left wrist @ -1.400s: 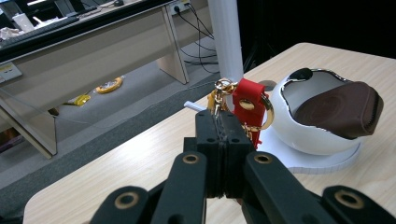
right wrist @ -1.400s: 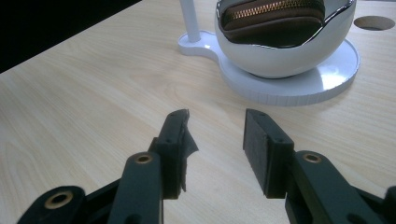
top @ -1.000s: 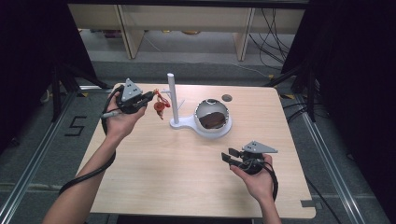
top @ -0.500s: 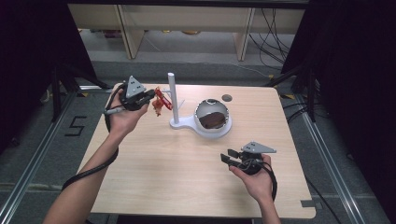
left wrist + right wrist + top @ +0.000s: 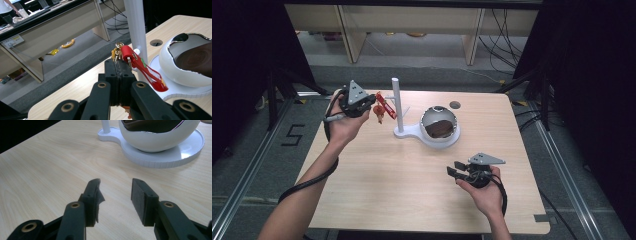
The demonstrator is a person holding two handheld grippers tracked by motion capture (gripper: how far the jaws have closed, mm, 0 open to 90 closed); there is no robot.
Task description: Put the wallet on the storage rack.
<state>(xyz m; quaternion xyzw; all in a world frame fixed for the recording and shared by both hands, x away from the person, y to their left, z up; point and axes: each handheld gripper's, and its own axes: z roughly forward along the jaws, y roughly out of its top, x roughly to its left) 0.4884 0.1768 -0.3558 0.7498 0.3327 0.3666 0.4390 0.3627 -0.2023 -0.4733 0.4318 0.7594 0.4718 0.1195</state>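
Left tongs gripping red keychain (beside post)

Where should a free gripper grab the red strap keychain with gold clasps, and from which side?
Probably the loose red strap tail, from the side away from the white post. The shut left gripper already pinches the red strap keychain near its gold clasps, and the post stands close behind it. The flat tail hangs free below, offering two broad faces for the pads. The open right gripper is empty.

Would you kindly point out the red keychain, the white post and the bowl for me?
Red keychain [image 5: 143,68], left gripper view, on its red strap.
White post [image 5: 396,100], high view, on its shaft.
Bowl [image 5: 432,137], high view, on its white outer wall.
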